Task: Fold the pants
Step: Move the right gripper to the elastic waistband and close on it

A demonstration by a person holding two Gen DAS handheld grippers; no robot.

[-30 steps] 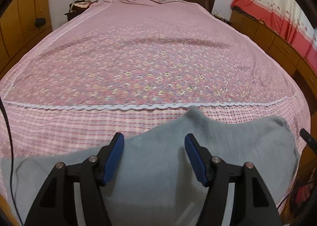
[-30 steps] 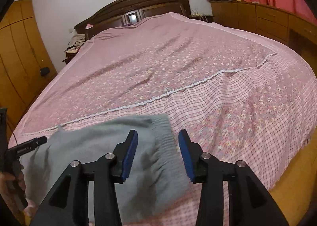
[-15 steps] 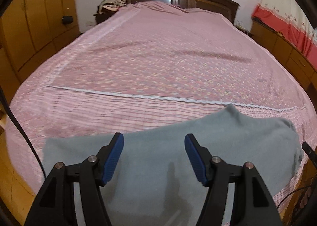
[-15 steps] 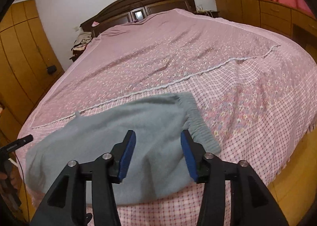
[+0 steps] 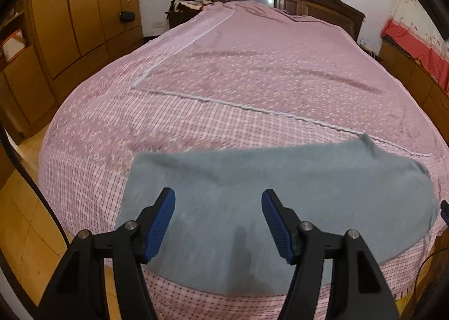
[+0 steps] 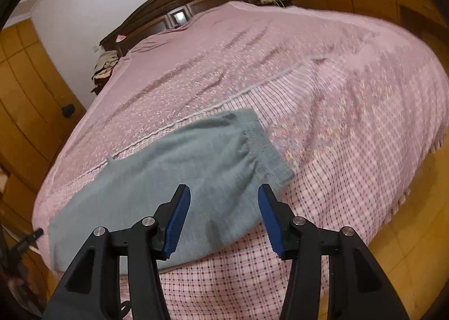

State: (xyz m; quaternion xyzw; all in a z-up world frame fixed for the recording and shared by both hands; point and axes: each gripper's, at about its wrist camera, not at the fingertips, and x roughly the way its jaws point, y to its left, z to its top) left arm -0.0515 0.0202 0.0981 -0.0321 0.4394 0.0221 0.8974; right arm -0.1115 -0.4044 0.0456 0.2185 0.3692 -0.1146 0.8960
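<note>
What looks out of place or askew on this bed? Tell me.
Little stands out. The grey pants lie folded near the foot edge of the pink bedspread, skewed to its white lace line rather than parallel. One small fabric tip pokes past the far edge. No spills or damage are visible.

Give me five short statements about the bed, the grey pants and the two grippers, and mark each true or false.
1. The grey pants lie near the foot edge of the bed. True.
2. The left gripper is clamped on the pants. False: its jaws stand open above the cloth, gripping nothing.
3. The bedspread is plain blue. False: it is pink, floral in the middle and checked at the border.
4. The right gripper is open, with nothing pinched. True.
5. The elastic waistband shows in the right wrist view. True.
</note>
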